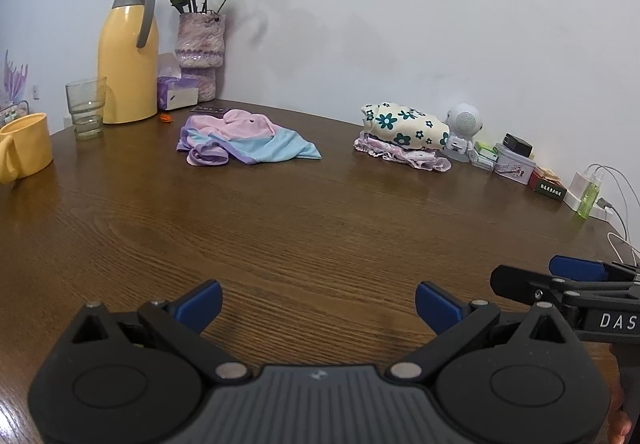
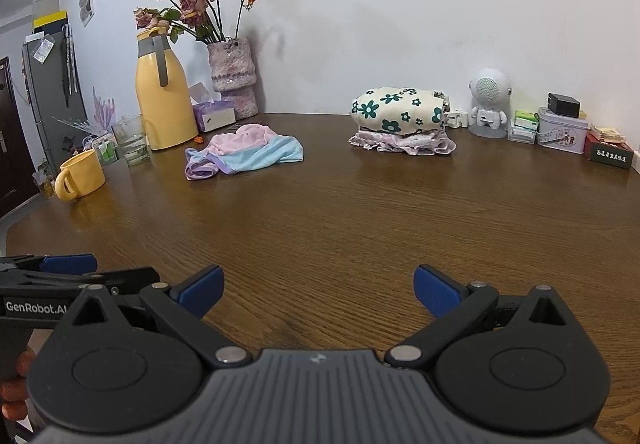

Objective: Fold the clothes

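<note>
Nearest, the left gripper (image 1: 318, 302) and right gripper (image 2: 318, 290) hover side by side low over the bare wooden table (image 1: 320, 228), each with its blue-padded fingers (image 2: 202, 290) spread wide and holding nothing. Well beyond the fingertips, left of centre, lies a crumpled pink, blue and purple garment (image 1: 244, 143). Farther right, near the wall, sits a folded floral garment (image 2: 400, 109) atop a pink ruffled one (image 2: 404, 143).

Broad bare stretch of wooden table (image 2: 320, 228) ahead of both grippers, unobstructed up to the clothes. Crumpled pink-and-blue garment (image 2: 244, 151) lies far left-centre, folded stack (image 2: 400, 119) far right-centre, an open lane between them. Left edge crowded: yellow mug (image 2: 80, 175), glass (image 2: 130, 139), yellow jug (image 2: 164, 99), vase (image 2: 234, 75). Small boxes (image 2: 560, 127) line the wall at right.
</note>
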### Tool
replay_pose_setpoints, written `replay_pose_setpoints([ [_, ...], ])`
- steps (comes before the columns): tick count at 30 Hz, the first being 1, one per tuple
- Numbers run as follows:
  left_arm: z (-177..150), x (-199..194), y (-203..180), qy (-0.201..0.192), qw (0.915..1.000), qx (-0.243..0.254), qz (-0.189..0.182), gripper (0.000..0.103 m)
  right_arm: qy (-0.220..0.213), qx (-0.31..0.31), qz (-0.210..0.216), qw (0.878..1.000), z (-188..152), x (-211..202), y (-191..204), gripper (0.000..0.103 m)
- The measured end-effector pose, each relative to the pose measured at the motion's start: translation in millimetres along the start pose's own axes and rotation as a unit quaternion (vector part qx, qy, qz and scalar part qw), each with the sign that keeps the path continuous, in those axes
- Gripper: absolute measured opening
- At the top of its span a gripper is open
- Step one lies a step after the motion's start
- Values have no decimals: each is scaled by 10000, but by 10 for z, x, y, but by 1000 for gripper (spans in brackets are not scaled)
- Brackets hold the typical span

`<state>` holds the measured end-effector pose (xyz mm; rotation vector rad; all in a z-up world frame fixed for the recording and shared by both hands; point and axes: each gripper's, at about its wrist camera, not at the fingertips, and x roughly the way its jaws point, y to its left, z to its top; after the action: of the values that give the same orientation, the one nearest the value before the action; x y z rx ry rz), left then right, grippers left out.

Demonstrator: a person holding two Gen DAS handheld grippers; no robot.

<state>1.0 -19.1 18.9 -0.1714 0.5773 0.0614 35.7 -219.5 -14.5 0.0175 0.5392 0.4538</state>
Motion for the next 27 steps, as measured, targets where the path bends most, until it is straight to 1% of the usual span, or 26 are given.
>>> replay_pose_setpoints([
  [7, -7, 37, -34, 51, 10000, 12, -23, 103, -20, -54, -18, 10000, 0, 4, 12, 103],
  [14, 2, 102, -118, 213, 9994, 255, 15, 103, -88, -159, -104, 9998, -18, -9, 53, 103],
  [18, 43, 89, -136, 92, 9995, 288, 0, 103, -143, -193, -80, 9997, -16, -39, 68, 103],
  [21, 59, 68, -131, -17, 9998, 219, -33, 103, -179, -154, -90, 9997, -3, -61, 49, 103],
  [27, 69, 99, -81, 29, 9999, 148, 57, 103, -147, -140, -116, 9997, 0, -55, 45, 103],
])
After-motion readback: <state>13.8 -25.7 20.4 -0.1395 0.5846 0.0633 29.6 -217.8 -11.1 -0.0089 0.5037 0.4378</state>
